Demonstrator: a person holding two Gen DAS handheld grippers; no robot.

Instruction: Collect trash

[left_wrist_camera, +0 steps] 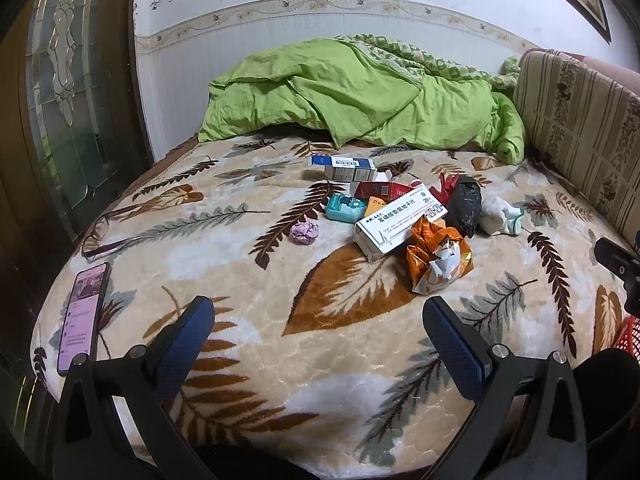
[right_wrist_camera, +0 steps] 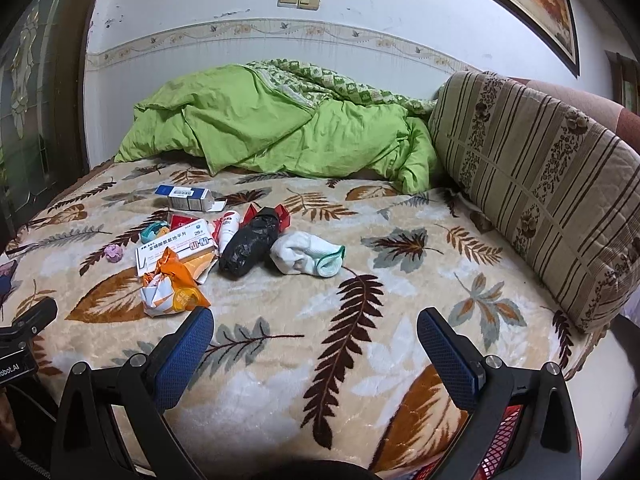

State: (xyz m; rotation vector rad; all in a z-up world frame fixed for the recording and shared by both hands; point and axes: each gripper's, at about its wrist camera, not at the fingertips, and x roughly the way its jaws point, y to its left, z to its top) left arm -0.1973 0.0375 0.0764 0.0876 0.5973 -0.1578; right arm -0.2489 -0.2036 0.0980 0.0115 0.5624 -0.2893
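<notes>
A heap of trash lies mid-bed on the leaf-print blanket [left_wrist_camera: 320, 360]: an orange wrapper [left_wrist_camera: 438, 258] [right_wrist_camera: 174, 284], a white medicine box [left_wrist_camera: 400, 220] [right_wrist_camera: 176, 248], a black bag [left_wrist_camera: 464, 206] [right_wrist_camera: 250, 246], a white sock [left_wrist_camera: 500, 216] [right_wrist_camera: 306, 258], a teal packet [left_wrist_camera: 346, 207], a red carton [left_wrist_camera: 380, 189], a blue-white box [left_wrist_camera: 344, 166] [right_wrist_camera: 186, 197] and a purple paper ball [left_wrist_camera: 304, 233] [right_wrist_camera: 113, 252]. My left gripper [left_wrist_camera: 318, 328] is open, short of the heap. My right gripper [right_wrist_camera: 316, 338] is open too, right of the orange wrapper. Neither holds anything.
A lit phone [left_wrist_camera: 82, 312] and glasses [left_wrist_camera: 100, 236] lie at the bed's left edge. A green duvet [left_wrist_camera: 352, 96] is bunched at the far wall. A striped cushion [right_wrist_camera: 536, 184] lines the right side. Red mesh [right_wrist_camera: 504, 436] shows below the right gripper.
</notes>
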